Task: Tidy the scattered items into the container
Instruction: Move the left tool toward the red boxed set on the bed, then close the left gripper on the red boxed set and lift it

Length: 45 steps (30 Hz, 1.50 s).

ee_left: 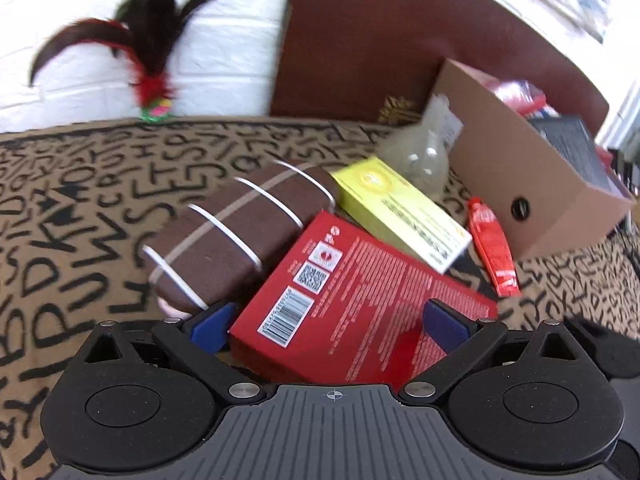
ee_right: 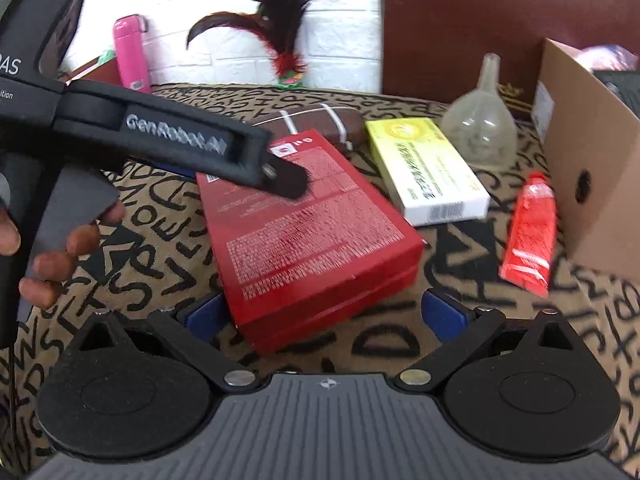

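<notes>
Red box (ee_left: 352, 308), rigid light card, flat on letter-print cloth: grasp across narrow sides; both hand-held grippers, left (ee_left: 328, 320) and right (ee_right: 324, 314), jaws apart, nothing clamped

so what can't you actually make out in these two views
- Cardboard box contents: right wrist view, its wall hides them and the frame edge cuts it.
- Print on the red box: both views, too small and blurred.
- Left gripper grip on the red box: left wrist view, pad contact unclear.

Red box (ee_right: 308, 236) between open tongs (ee_right: 326, 316)
</notes>
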{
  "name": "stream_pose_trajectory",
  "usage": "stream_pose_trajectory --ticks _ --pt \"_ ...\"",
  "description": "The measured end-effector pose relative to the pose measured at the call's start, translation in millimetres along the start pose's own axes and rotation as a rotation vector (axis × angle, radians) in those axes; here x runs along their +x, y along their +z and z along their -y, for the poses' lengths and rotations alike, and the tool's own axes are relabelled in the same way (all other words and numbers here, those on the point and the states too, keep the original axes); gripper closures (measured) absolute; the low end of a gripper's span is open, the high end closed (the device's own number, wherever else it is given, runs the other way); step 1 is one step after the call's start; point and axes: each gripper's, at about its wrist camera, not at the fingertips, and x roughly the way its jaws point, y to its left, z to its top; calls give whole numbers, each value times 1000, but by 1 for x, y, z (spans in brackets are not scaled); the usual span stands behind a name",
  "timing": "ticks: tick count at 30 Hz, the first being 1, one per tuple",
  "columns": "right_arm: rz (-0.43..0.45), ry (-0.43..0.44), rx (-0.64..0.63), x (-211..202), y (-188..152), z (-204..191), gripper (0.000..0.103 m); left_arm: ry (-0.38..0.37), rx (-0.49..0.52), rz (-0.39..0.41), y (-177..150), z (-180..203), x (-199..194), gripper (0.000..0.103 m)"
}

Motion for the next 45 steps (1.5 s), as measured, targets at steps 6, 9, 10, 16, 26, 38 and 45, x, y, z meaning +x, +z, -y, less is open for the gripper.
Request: stream_pose_trajectory --ticks 6,9,10,16,26,38,45 --pt "25 -23 21 -3 -3 6 13 -75 4 -49 -11 18 -7 2" --pt "24 -32 10 -16 -12 10 18 -117 21 -77 -27 34 -15 2" --pt "22 -40 4 -23 -18 11 18 -140 20 -89 -34 40 -18 2" --pt "22 -33 24 -78 -70 25 17 -239 88 -142 -70 78 -36 2" --pt "71 -31 26 -113 -94 31 13 -124 65 -162 -53 79 -25 0" --pt "52 10 60 -92 -87 38 18 -174 72 -236 -48 93 -7 1" --pt "92 15 53 -98 -95 46 25 -141 92 -247 -50 117 -11 3"
